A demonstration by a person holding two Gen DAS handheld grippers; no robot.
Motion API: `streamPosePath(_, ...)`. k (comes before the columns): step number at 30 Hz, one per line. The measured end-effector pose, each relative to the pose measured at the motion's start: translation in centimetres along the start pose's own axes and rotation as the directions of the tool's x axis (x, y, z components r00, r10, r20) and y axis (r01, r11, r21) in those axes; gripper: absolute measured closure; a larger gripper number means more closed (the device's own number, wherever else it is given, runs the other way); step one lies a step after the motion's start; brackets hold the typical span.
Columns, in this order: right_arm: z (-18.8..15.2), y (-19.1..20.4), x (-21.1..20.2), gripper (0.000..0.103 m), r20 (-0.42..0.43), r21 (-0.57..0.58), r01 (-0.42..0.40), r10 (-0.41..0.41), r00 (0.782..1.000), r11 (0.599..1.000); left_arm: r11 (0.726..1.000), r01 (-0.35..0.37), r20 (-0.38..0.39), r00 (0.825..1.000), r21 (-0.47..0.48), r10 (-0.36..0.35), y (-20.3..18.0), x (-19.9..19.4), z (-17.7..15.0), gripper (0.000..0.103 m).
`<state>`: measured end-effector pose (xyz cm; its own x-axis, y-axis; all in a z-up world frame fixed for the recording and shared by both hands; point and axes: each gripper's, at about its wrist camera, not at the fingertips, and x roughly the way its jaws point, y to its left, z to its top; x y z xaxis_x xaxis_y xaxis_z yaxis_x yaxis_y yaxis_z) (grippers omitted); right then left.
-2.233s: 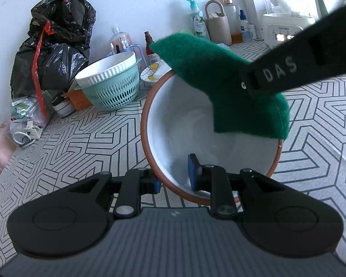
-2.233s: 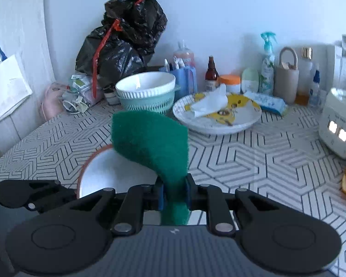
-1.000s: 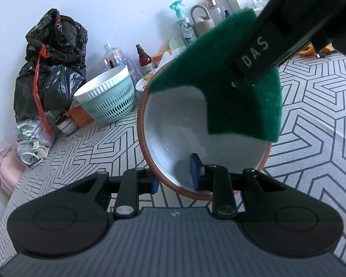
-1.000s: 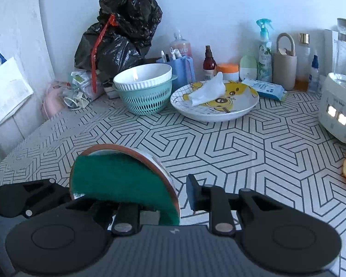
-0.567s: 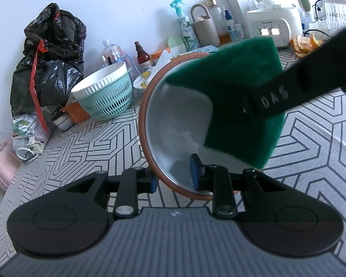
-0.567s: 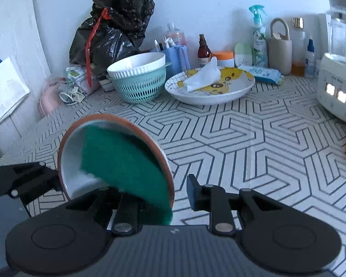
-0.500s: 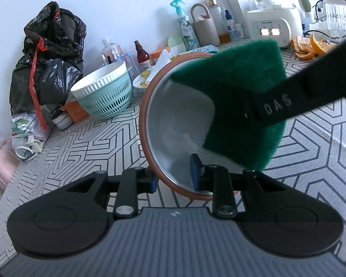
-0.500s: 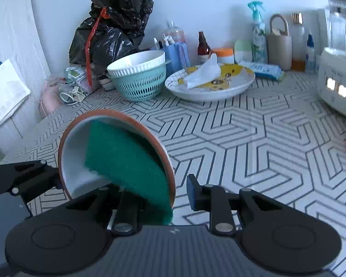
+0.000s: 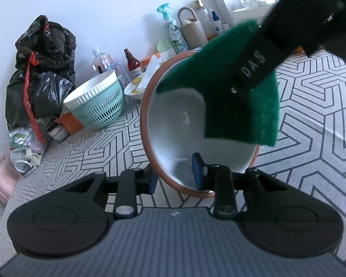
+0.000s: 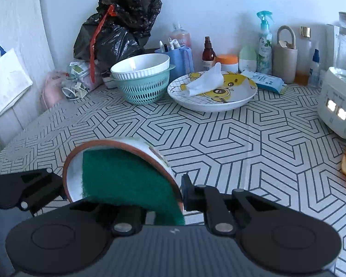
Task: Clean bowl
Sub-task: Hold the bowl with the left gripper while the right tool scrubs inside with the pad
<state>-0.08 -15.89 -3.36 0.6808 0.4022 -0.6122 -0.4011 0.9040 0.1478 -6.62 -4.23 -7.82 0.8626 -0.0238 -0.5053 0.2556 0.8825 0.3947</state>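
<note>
The left gripper (image 9: 174, 177) holds the bowl (image 9: 182, 124) by its near rim, at 6 o'clock of the left wrist view: 1 blue pad sits inside the bowl, the other outside its terracotta-coloured edge, and the jaws are easing apart while the rim is between them. The bowl is tilted on its side, its white inside facing the left camera, above the patterned countertop (image 9: 311, 124).

The right gripper (image 10: 163, 198) reaches in from 2 o'clock in the left wrist view, its jaws closing on the green scouring pad (image 9: 240, 97). The pad lies against the upper right part of the bowl's inside and over the rim there. In the right wrist view the pad fills most of the bowl's mouth at 7 o'clock, and its lower corner hangs between the 2 fingers; the left finger is hidden behind bowl and pad.

Farther back, at 11 o'clock, a mint colander (image 10: 145, 87) carries a white ribbed dish (image 10: 140, 65), beside a cartoon plate (image 10: 219, 101) with a tissue (image 10: 205, 82).
</note>
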Motion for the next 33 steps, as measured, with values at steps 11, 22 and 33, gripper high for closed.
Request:
streamPosePath(11, 1.6, 2.1, -0.3, 0.084, 0.012, -0.079, 0.047, -0.046, 0.999, 0.996, 1.000, 0.005, 0.000, 1.000, 0.018, -0.005, 0.0, 0.1, 0.0, 0.074)
streamPosePath(22, 0.2, -0.9, 0.2, 0.084, -0.008, 0.071, -0.031, 0.032, 0.999, 0.997, 1.000, 0.029, 0.007, 1.000, -0.010, -0.029, 0.5, 0.4, 0.0, 0.073)
streamPosePath(33, -2.2, -3.8, 1.2, 0.084, -0.010, 0.223, -0.127, 0.132, 0.991, 0.966, 0.998, 0.041, 0.025, 0.999, 0.046, -0.042, 0.3, 0.2, -0.1, 0.073)
